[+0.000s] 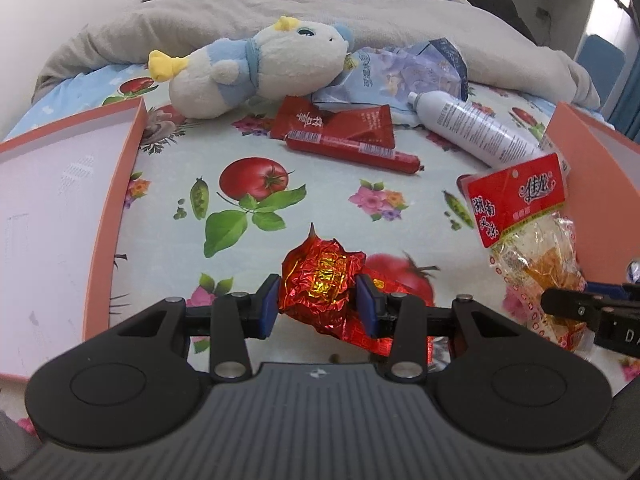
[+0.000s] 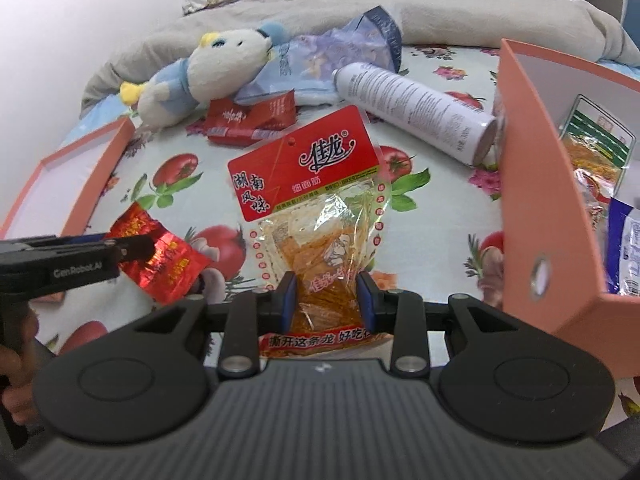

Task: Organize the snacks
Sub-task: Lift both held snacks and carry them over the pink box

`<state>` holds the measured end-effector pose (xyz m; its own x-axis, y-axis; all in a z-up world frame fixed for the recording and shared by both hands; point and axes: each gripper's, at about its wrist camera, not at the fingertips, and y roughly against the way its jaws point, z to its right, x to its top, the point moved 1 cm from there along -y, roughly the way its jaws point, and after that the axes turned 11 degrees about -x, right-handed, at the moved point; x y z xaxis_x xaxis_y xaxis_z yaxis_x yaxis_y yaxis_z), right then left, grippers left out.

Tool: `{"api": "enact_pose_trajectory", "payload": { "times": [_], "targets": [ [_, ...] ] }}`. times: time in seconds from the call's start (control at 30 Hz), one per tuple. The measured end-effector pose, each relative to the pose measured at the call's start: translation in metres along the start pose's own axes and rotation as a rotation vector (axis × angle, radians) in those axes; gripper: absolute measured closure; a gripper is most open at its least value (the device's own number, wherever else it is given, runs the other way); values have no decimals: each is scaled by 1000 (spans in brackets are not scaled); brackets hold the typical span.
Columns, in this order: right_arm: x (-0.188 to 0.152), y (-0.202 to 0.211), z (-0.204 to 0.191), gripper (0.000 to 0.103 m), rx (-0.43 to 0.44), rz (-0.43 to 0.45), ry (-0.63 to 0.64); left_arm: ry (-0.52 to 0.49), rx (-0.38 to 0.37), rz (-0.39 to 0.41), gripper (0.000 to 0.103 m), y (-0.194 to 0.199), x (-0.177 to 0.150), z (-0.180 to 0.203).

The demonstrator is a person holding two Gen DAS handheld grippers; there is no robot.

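Bed covered in smooth fruit-and-flower print sheet, rumpled grey blanket along top of frame. Rigid orange cardboard boxes: one box at left edge, a second box at right edge with packets inside. Fuzzy white-blue plush toy upper centre. White cylindrical spray can lying on its side, upper right. Left gripper jaws clamped on crinkled red foil snack, bottom centre. Right gripper jaws clamped on clear plastic noodle-snack bag with red card header, centre. Red sausage stick on red packet, centre top.
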<state>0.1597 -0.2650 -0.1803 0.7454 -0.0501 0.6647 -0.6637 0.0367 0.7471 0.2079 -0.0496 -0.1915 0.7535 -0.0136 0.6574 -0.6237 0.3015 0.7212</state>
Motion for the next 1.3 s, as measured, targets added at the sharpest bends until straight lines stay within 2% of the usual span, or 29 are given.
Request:
{"api": "enact_pose_trajectory", "payload": {
  "times": [0.2, 0.5, 0.7, 1.1, 1.3],
  "targets": [
    [15, 20, 14, 68, 11, 31, -47, -5, -12, 20, 57, 13, 20, 19],
    [56, 62, 36, 68, 17, 125, -82, -35, -44, 96, 57, 47, 76, 64],
    [86, 95, 62, 68, -18, 210, -109, -54, -77, 158, 57, 71, 116, 99],
    [114, 142, 122, 68, -86, 329, -173, -107, -196, 262, 57, 104, 174, 182],
    [124, 152, 152, 68, -138, 371, -197, -146, -264, 271, 57, 100, 189, 231]
  ]
}}
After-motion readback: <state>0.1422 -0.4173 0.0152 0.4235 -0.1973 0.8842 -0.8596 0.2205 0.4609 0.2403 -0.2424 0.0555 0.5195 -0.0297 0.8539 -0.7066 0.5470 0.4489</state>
